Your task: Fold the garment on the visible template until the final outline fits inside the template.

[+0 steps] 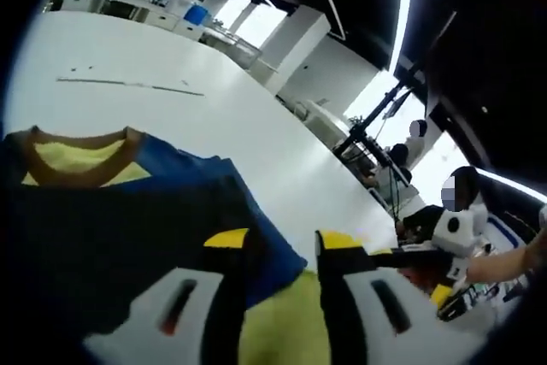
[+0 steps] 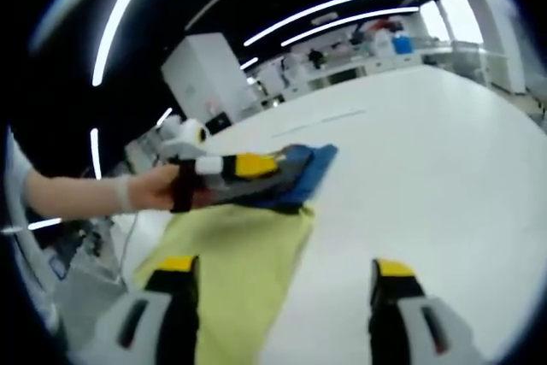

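The garment (image 1: 128,211), a T-shirt with a yellow body, dark blue sleeves and a brown-trimmed collar (image 1: 81,156), lay on the white table (image 1: 171,83). In the left gripper view it filled the lower left, the collar turned toward the far side and a blue fold draped over the yellow cloth near the camera. The left gripper (image 1: 282,250) was right down on it, its yellow-tipped jaws rising from the bottom with blue and yellow fabric showing in the slot between them. From the right gripper view, that same left gripper (image 2: 256,166) sat clamped on the bunched blue edge of the shirt (image 2: 248,254), a hand (image 2: 158,187) wrapped round its grip, forearm running off to the left. The yellow part of the shirt spread out flat toward the camera, one long edge running alongside bare table (image 2: 427,151).

The right gripper (image 2: 286,273) hung above the near end of the cloth, jaws spread wide and holding nothing; the left jaw stood over yellow fabric, the right one over white tabletop. In the left gripper view it came in low on the right (image 1: 449,241), white body, a bare forearm behind it.

A thin line (image 1: 128,85) was marked on the table well beyond the collar. Farther off stood white benches, a blue container (image 1: 196,14), a white pillar (image 1: 295,44) and ceiling light strips (image 2: 342,2). Seated people were at the right edge of the left gripper view.
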Demonstrator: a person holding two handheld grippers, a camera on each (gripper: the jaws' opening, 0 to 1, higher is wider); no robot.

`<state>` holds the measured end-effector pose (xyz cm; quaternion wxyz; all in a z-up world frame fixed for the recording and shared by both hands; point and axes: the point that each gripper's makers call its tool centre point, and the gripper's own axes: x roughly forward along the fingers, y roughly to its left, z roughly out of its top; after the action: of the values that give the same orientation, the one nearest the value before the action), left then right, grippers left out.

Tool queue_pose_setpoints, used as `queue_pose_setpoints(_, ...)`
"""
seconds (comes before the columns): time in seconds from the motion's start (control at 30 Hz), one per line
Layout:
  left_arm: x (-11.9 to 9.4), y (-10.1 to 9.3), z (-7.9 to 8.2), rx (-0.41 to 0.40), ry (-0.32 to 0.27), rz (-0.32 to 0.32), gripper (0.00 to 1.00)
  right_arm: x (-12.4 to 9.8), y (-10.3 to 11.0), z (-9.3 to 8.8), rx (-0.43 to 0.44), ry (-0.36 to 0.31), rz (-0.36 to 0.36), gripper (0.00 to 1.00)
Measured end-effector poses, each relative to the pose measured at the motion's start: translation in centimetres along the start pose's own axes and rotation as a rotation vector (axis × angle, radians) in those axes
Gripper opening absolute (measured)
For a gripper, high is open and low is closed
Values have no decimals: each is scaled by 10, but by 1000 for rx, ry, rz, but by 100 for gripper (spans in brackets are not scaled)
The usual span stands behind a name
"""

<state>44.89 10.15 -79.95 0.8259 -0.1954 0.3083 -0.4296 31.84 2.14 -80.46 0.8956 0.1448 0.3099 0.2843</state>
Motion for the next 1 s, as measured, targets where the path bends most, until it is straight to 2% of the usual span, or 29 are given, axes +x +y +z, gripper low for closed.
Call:
queue_pose_setpoints(0.13,-8,1,7,40,-20,12,74,1,4,1,-7,2,6,83)
queue_pose_setpoints(0.27,-16,-2,12,72,-21,-11,99,2,8,3,-19,2,17,84)
queue_pose_setpoints(0.33,-22,-7,14,99,-20,-20,99,3,10,4,-25,2,22,84)
queue_pose_setpoints(0.63,-68,2,24,110,-72,26,99,11,24,17,-58,-4,53,84)
queue_pose_setpoints(1.0,-143,5,15,129,-129,86,96,10,36,32,-107,-7,75,83)
